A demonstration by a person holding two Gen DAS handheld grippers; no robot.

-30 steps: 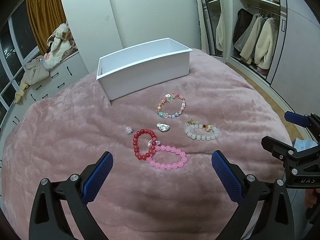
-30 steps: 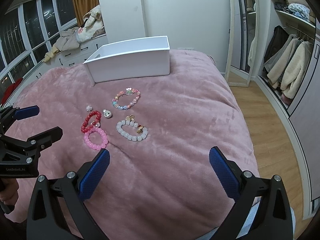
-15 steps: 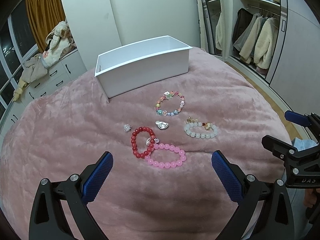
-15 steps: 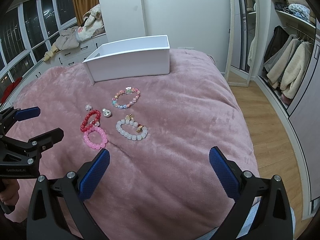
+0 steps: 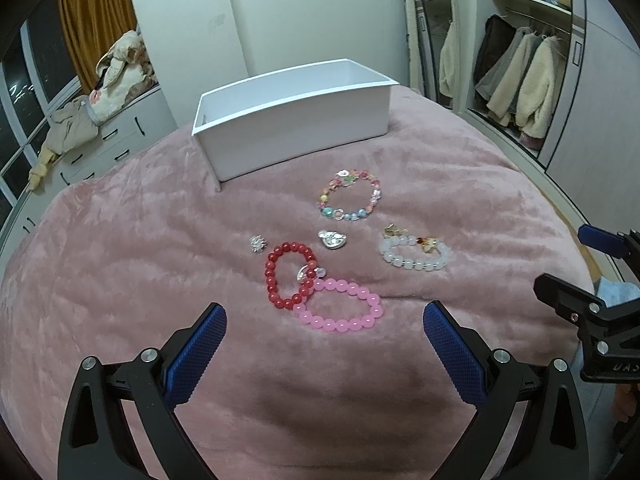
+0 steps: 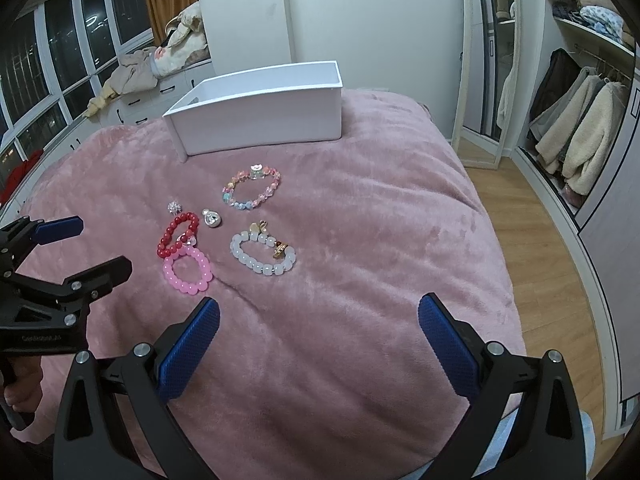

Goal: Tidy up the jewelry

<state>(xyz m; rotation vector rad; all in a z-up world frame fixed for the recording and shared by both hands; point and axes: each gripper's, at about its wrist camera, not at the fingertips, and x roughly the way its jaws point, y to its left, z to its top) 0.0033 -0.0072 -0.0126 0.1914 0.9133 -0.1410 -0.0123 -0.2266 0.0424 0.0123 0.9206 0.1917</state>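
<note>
Both grippers gape wide and empty; we'd pinch the light, slippery pink bracelet at its six-o'clock beads.

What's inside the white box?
Only bare inner walls near the rim of the white box show. Its near wall hides the floor, so anything lying inside cannot be seen. All the bracelets lie outside on the blanket.

Bare pink blanket lies open before the bracelets; only the white box blocks the bed's far edge.
</note>
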